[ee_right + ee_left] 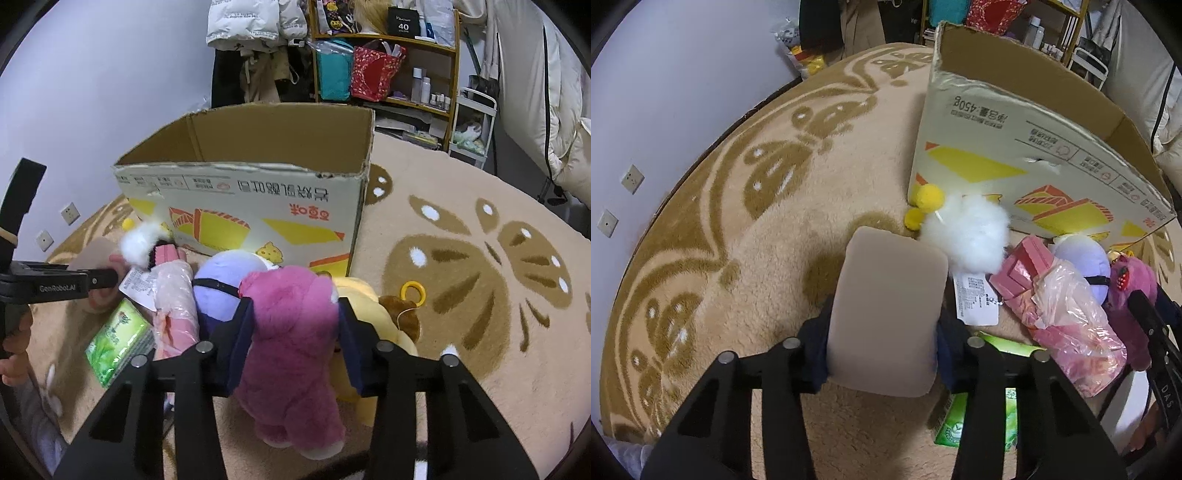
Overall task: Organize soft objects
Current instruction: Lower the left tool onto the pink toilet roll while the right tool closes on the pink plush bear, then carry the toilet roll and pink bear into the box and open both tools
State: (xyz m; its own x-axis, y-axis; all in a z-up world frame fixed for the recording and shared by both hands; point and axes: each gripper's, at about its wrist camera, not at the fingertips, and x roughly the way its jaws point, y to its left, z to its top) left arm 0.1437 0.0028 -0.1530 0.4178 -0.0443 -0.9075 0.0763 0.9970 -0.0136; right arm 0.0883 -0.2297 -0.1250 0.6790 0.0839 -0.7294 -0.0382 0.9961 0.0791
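Left wrist: claw (882,347) hides sponge's (886,310) sides.

We see open rug (713,229) to the left. The tall box (240,206) stands ahead, its top open. Toys (288,332) and a pink bag (1067,314) crowd its near wall.

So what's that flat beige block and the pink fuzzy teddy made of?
The flat beige block looks like soft foam or sponge: matte, smooth, rounded corners, pinched by the left gripper. The pink fuzzy teddy looks like plush fabric with short shaggy pile, squeezed in the right gripper; its stuffing is hidden.
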